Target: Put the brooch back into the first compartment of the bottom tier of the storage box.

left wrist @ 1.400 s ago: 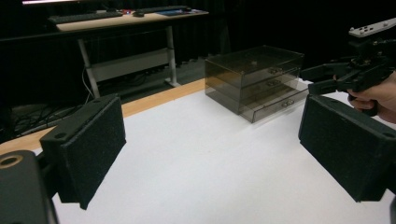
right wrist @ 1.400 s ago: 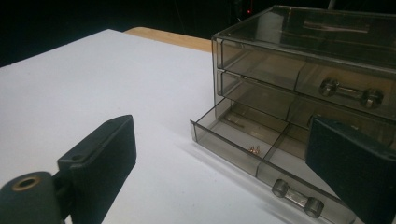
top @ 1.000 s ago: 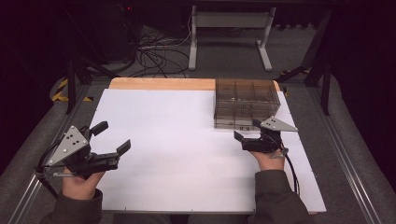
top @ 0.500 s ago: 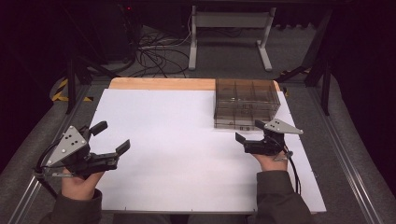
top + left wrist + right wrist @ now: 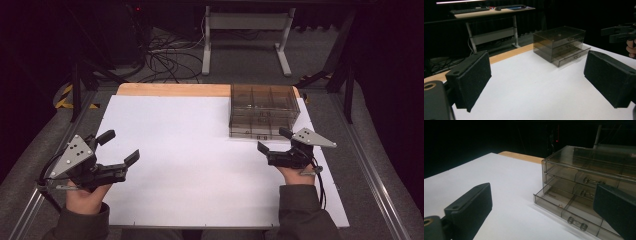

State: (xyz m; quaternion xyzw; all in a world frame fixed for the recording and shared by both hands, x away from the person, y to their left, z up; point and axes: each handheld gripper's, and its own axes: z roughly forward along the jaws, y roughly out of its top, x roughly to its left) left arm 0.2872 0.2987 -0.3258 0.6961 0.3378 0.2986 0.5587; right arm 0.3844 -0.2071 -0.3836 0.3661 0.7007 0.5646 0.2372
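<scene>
Smoky translucent plastic drawer chest (image 5: 262,111), three tiers, stands at the far right of the white tabletop (image 5: 200,150), near its wooden far edge (image 5: 175,90). In the right gripper view the bottom drawer (image 5: 571,213) is pulled partway out; its inner dividers are visible, and a small speck lies in one compartment, too small to identify. The upper two drawers sit flush, each with a clear bar handle.

Left gripper (image 5: 119,153) is held at the near left of the table, jaws spread wide with nothing between them; its own view shows both black foam-faced pads (image 5: 472,80) well apart above bare white surface. Right gripper (image 5: 272,141) is held just in front of the chest, near the open drawer but apart from it, jaws likewise parted and empty.
</scene>
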